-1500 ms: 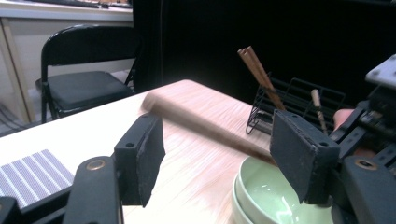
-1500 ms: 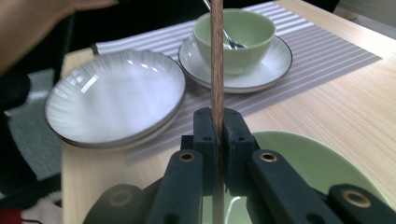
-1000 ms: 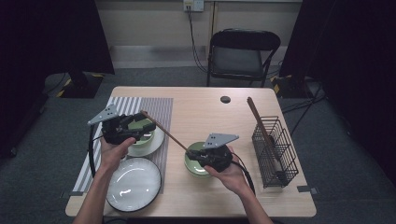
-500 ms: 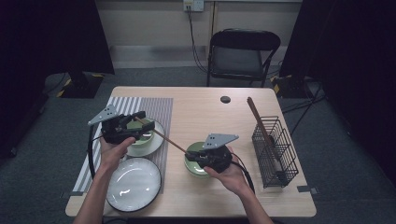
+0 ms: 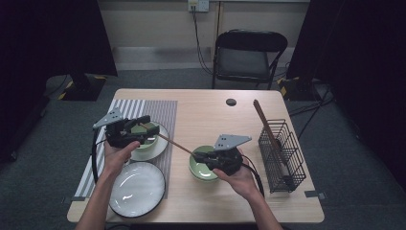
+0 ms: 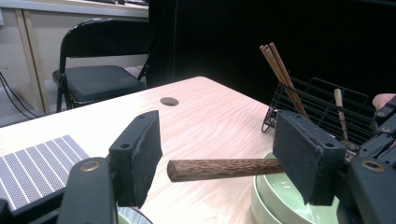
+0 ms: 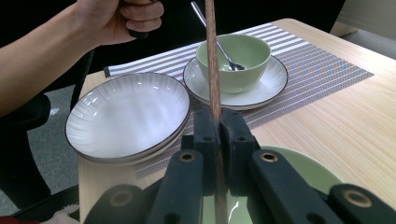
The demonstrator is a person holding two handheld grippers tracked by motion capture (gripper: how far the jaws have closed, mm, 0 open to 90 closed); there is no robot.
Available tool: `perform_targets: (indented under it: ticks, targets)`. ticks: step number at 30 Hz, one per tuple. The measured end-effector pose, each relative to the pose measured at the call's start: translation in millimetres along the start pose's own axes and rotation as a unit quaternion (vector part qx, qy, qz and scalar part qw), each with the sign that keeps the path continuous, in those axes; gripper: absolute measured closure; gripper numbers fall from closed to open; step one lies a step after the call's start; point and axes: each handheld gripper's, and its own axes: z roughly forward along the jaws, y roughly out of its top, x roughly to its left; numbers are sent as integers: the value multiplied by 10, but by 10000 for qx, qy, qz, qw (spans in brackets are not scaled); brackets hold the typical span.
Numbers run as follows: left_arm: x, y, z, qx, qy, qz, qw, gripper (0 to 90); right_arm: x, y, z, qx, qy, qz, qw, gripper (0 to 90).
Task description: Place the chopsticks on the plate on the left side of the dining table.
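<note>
Handover step: right gripper (image 5: 200, 155) clamps chopstick (image 5: 174, 144); close left gripper's (image 5: 143, 127) wide jaws on its end.

Bare tabletop (image 5: 210, 115) across the upper centre of the high view — passable. Right edge blocked by the wire basket (image 5: 282, 155) with upright sticks. Lower left crowded: white plate (image 5: 136, 188), bowl on saucer (image 5: 147, 139). Wooden stick (image 5: 174, 143) spans the centre gap — green bowl (image 5: 201, 167) beneath.
</note>
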Motion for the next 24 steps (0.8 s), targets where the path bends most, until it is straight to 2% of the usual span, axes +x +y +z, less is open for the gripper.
perform_targets:
  ticks: [5,8,11,15,20,24]
  targets:
    - [0,-1,1,-14,-27,60,10000,330,0,6,-18,-38,24,0,10000,863]
    - [-8,-4,7,-4,-45,1,10000,326,-1,16,-37,-54,35,0,10000,862]
    - [-15,1,9,-5,-28,72,10000,326,29,51,-83,-57,-41,-44,10000,861]
    - [-25,-11,27,54,-47,34,10000,326,20,71,-131,-184,-38,-26,9998,863]
    - [-40,-30,66,151,-40,168,9997,349,4,81,-185,-275,-52,-12,9996,865]
    - [-39,-54,91,194,-33,161,9997,353,1,79,-197,-248,-89,-22,9997,865]
